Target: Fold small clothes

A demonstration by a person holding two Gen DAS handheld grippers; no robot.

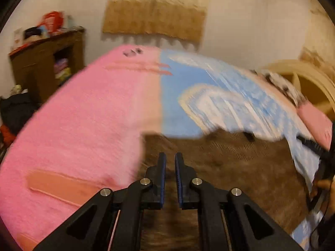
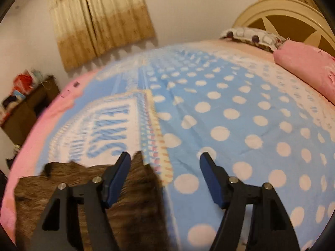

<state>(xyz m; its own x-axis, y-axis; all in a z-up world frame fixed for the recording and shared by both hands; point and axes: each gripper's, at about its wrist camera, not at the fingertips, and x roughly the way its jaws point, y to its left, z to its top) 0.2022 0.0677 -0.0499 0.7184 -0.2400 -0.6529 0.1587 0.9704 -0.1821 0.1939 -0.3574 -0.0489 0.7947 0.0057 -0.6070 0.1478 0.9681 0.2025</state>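
Observation:
A brown knitted garment [image 1: 219, 167] lies flat on the bed, over the pink sheet [image 1: 73, 125] and the blue blanket [image 1: 240, 96]. My left gripper [image 1: 170, 156] hovers over the garment's near part with its jaws almost together and nothing visibly between them. In the right wrist view the garment [image 2: 129, 198] lies at the lower left. My right gripper [image 2: 165, 156] is open and empty, its left finger [image 2: 117, 177] over the garment's right edge, its right finger [image 2: 211, 179] over the blue dotted blanket [image 2: 240, 115]. The right gripper's arm also shows in the left wrist view [image 1: 312, 146].
A brown shelf unit [image 1: 48, 60] with clutter stands left of the bed. A curtain [image 2: 100, 18] hangs on the far wall. A cream headboard [image 2: 289, 18], a pink pillow [image 2: 305, 67] and a patterned pillow [image 2: 251, 36] are at the bed's right end.

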